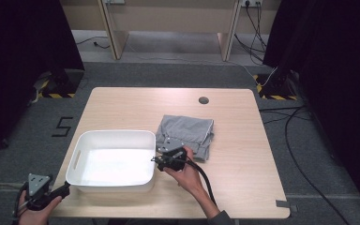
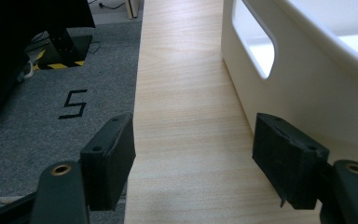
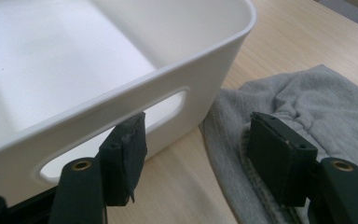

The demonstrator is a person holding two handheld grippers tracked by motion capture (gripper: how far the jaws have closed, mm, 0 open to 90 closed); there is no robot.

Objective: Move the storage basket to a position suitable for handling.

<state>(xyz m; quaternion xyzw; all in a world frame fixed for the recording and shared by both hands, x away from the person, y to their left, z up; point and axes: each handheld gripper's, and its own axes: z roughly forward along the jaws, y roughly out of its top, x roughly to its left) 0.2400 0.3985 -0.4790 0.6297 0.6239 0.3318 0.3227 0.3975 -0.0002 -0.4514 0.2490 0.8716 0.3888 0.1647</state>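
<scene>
Right claw [image 1: 161,160], jaws parted, hovers low between the white bin [image 1: 146,136] and the folded grey garment [image 1: 186,133], which lies on the surface [image 1: 243,154] just beside the bin's right wall. Left claw [image 1: 65,188], also parted, waits at the bin's near-left corner. Soft, light and limp, the garment likely needs pinching at its stitched near edge [image 3: 223,140], through all layers.

The tub [image 1: 114,161] is plain white, at about 7 o'clock on the table; the cloth [image 1: 185,134] at 3 o'clock from it is grey with a pale edge; the table [image 1: 243,154] is light wood with faint lines; both grippers, left [image 2: 193,163] and right [image 3: 196,158], are black; the floor [image 1: 33,136] is grey with a black "5" [image 1: 63,126]; yellow-and-black stripes [image 1: 56,95] sit at 10 o'clock.
</scene>
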